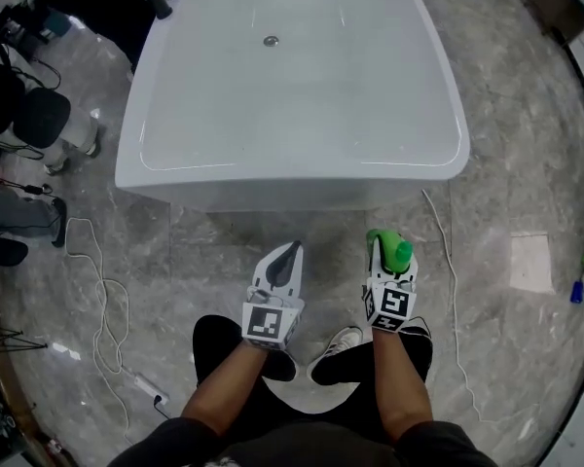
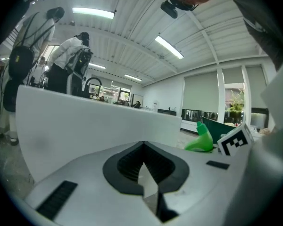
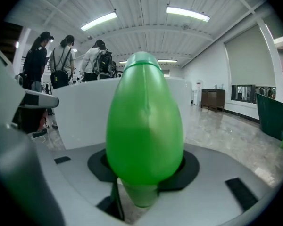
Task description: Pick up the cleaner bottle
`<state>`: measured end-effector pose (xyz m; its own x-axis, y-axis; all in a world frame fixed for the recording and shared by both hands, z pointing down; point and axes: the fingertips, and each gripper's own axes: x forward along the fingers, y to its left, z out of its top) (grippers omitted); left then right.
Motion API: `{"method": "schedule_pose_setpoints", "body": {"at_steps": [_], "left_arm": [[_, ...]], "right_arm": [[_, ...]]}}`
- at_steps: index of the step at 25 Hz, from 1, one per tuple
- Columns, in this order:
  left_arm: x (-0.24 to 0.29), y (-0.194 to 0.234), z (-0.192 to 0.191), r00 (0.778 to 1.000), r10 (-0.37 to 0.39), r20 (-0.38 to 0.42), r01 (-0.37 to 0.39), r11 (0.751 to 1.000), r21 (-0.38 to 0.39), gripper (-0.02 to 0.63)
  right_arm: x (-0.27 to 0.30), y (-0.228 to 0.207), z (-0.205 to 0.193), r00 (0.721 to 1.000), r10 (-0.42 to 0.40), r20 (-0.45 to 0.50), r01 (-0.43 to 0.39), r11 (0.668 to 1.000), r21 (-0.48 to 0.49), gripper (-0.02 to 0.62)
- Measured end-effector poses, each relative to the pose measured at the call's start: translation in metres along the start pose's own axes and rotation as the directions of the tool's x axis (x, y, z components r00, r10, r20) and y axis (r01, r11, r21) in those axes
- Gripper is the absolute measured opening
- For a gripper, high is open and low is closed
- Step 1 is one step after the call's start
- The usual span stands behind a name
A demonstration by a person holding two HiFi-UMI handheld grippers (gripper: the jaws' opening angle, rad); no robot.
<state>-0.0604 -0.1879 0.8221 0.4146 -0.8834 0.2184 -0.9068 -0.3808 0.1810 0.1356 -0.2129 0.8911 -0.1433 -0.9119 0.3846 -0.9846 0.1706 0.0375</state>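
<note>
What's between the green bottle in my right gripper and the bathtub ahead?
Head view: only bare marble floor between the green bottle and the bathtub; a white cable lies aside.

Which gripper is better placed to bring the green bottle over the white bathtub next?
Right, most likely. The right gripper is shut on the green bottle, just in front of the bathtub. The left gripper is shut and holds nothing.
</note>
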Motion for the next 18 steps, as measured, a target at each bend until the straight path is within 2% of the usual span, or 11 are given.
{"method": "schedule_pose_setpoints", "body": {"at_steps": [6,12,18], "left_arm": [[-0.04,-0.012,0.124,1.0,-0.015,0.003,0.015,1.0,0.006,0.002],[-0.094,-0.006,0.245,1.0,0.006,-0.013,-0.006,1.0,0.017,0.002],[-0.151,-0.004,0.352,1.0,0.011,0.019,-0.011,1.0,0.005,0.002]], "right_arm": [[-0.064,0.014,0.121,1.0,0.0,-0.004,0.0,1.0,0.003,0.192],[-0.128,0.037,0.241,1.0,-0.003,-0.015,0.003,1.0,-0.03,0.192],[-0.193,0.069,0.35,0.999,0.025,0.03,-0.024,0.999,-0.022,0.192]]}}
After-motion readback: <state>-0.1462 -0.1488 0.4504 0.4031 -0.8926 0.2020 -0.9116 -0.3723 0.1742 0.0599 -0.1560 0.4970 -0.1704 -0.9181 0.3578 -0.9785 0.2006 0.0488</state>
